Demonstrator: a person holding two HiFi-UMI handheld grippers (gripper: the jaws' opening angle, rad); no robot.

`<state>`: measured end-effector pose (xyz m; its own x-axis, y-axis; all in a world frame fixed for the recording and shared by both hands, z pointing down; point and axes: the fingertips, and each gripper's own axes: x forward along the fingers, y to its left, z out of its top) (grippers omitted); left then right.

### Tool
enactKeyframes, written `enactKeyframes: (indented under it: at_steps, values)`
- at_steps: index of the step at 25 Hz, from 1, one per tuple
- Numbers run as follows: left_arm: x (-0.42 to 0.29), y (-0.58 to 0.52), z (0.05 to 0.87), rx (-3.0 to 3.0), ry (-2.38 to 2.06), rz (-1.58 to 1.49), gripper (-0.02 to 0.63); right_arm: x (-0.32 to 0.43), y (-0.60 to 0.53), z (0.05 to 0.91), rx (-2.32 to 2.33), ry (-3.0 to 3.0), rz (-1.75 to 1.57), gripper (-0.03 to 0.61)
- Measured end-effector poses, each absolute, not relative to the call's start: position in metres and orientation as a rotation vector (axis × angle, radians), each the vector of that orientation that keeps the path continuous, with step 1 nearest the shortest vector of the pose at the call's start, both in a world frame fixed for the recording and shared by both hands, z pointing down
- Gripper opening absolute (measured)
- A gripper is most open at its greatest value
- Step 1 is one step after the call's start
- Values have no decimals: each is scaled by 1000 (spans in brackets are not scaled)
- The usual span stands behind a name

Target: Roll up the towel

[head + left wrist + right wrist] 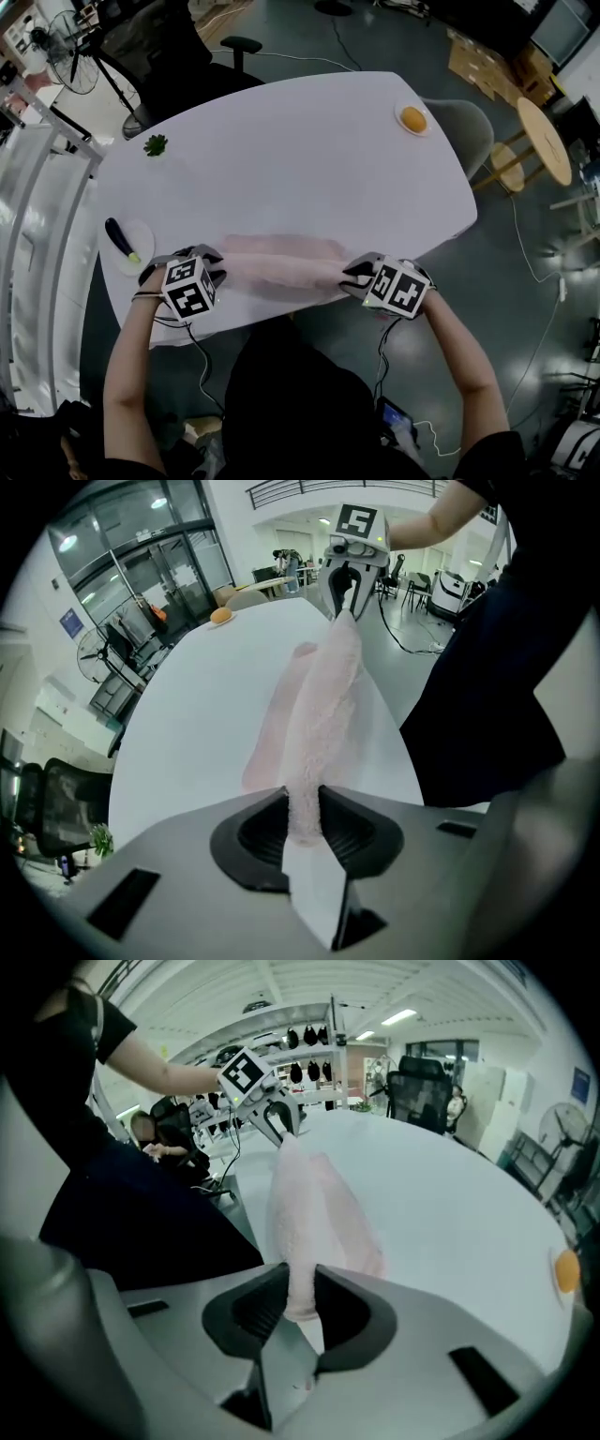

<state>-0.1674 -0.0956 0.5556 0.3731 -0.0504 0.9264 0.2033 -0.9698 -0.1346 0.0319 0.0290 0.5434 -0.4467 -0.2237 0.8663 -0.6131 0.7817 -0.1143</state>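
Though it lies bunched lengthwise at six o'clock on the table in the head view, the towel looks soft, light and limp. Left gripper view: the left gripper is clenched on one end. Right gripper view: the right gripper pinches the other end; the ends seem the right hold.

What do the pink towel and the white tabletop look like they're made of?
Towel: soft, terry-like cloth with a matte finish, judging by its fuzzy nap and limp folds.
Table: smooth, hard white top, perhaps laminate or painted board. The surface is even with a faint sheen, but the material is unclear.
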Motion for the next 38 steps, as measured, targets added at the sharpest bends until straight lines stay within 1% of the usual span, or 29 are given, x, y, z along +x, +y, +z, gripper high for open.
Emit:
enactKeyframes:
  at_steps: [7,14,18,20,21,23,25,27,33,36,38]
  values:
    - [-145,-136,563,-2472,-193,-1679,129,62,-18,556,638,-1985,678,101]
    - [-134,-158,583,-2497,-259,-1737,130,82,-51,583,658,-1915,720,107]
    - [-131,-167,591,-2560,-236,-1796,136,90,-63,595,688,-1896,778,121]
    - [-128,-171,594,-2582,-173,-1806,175,95,-66,600,723,-1895,829,135]
    - [-127,-173,595,-2584,-145,-1801,195,98,-67,602,748,-1897,865,154]
    - [-125,-175,595,-2570,-101,-1776,201,103,-68,605,814,-1901,935,183]
    - [-126,-179,595,-2547,-46,-1770,235,105,-71,604,887,-1904,958,212]
    - [-127,-182,595,-2533,1,-1775,263,105,-72,601,942,-1906,920,227]
    - [-129,-189,577,-2529,153,-1713,273,111,-75,577,1052,-1876,624,232]
    - [-132,-193,558,-2538,230,-1648,276,115,-75,555,1143,-1896,569,232]
    - [-134,-190,542,-2552,248,-1598,289,112,-71,538,1170,-1928,533,232]
